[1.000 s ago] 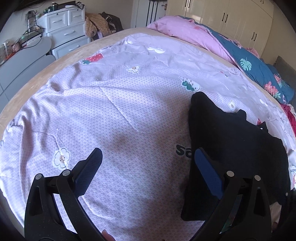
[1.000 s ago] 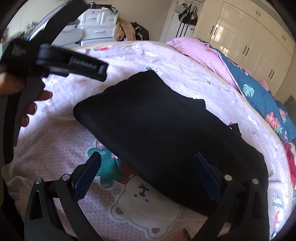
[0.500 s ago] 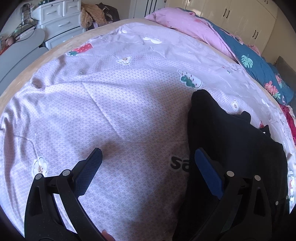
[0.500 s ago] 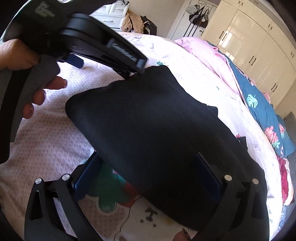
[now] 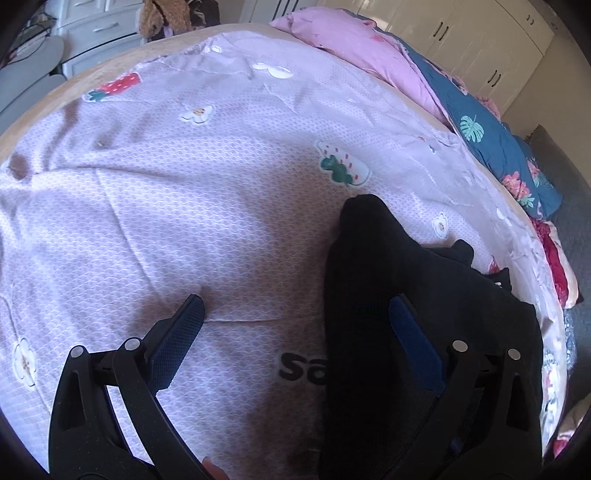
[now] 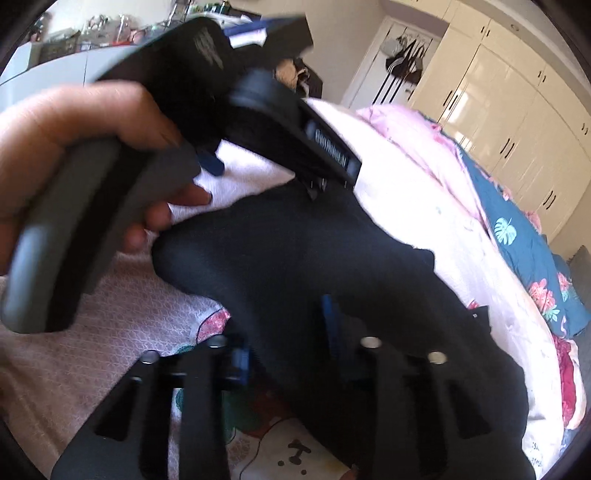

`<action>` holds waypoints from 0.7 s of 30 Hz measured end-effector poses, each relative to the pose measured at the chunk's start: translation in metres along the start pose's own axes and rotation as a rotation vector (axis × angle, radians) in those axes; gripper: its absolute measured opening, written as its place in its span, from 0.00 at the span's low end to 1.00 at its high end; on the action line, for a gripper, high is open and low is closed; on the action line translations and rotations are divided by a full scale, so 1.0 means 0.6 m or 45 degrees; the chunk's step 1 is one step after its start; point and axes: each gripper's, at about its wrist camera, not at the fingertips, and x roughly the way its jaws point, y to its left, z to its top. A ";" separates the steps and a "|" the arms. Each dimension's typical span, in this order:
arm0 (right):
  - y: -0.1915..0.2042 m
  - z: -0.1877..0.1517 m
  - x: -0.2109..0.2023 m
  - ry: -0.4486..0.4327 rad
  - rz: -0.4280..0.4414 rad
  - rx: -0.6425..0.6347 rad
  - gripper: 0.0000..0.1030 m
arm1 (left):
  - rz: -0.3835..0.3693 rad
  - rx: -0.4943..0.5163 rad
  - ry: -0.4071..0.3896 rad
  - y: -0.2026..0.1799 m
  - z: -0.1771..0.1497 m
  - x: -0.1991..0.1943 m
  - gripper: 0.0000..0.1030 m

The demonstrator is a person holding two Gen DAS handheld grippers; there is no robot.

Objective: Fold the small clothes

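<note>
A black garment [image 5: 417,295] lies folded on the lilac printed bedsheet [image 5: 184,206]. In the left wrist view my left gripper [image 5: 295,325] is open, its right finger [image 5: 413,343] over the garment's left edge and its left finger [image 5: 177,339] over bare sheet. In the right wrist view the garment [image 6: 314,258] fills the centre and my right gripper [image 6: 288,343] has its jaws closed in on the garment's near edge, with cloth between the blue pads. The left gripper's body and the hand holding it [image 6: 110,166] hover over the garment's far end.
A pink blanket [image 5: 351,59] and a teal floral quilt [image 5: 491,136] lie heaped along the bed's far right. White drawers [image 5: 99,26] stand beyond the bed at top left. Cream wardrobe doors [image 6: 517,110] line the right wall.
My right gripper has closed from wide open onto the garment's near edge. My left gripper has moved right and closer over the garment's far end.
</note>
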 end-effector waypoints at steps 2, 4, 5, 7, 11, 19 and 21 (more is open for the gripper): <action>-0.008 0.000 -0.008 -0.026 0.003 0.020 0.20 | 0.009 0.032 0.003 -0.009 -0.001 0.002 0.91; -0.024 -0.001 -0.015 -0.050 0.017 0.073 0.18 | 0.002 0.035 0.012 -0.011 0.000 0.005 0.91; -0.031 -0.001 -0.018 -0.061 0.028 0.101 0.18 | -0.013 0.029 0.019 -0.012 0.000 0.007 0.91; -0.045 -0.002 -0.024 -0.082 0.053 0.142 0.18 | -0.038 0.016 0.027 -0.017 0.001 0.010 0.91; -0.055 -0.005 -0.043 -0.129 0.041 0.180 0.16 | -0.078 0.017 0.041 -0.036 0.000 0.016 0.91; -0.061 -0.025 -0.072 -0.183 0.006 0.225 0.15 | -0.264 0.007 0.027 -0.075 -0.003 -0.009 0.51; -0.066 -0.032 -0.082 -0.193 -0.022 0.228 0.15 | -0.319 0.017 0.027 -0.091 -0.007 -0.017 0.33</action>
